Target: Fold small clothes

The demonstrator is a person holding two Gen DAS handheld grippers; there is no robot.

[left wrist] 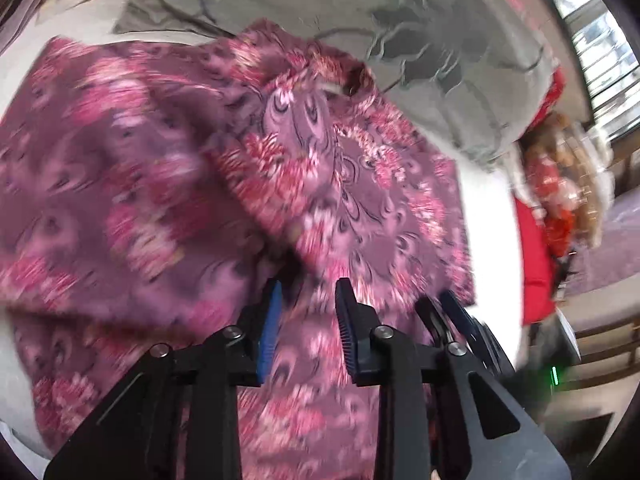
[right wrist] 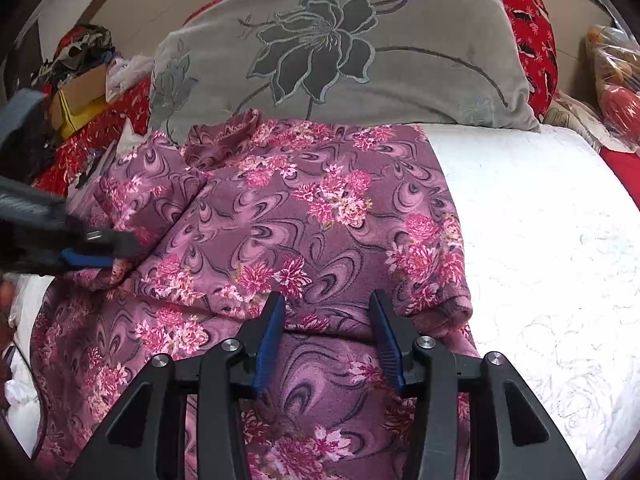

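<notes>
Left wrist view
Garment: a purple floral top, blurred, spread over the white bed cover, its collar toward the grey flowered pillow at the head edge.
Left gripper: jaws parted above the cloth, nothing between them.
Right gripper: seen just beside it, toward the bed's right edge; whether parted or closed cannot be told here.

Right wrist view
Garment: the top lies partly folded, a cuff near the fingers, bare cover to its right.
Right gripper: jaws spread wide, released, over the cloth.
Left gripper: at the garment's left side, fingers against a raised fold; grip unclear.
</notes>
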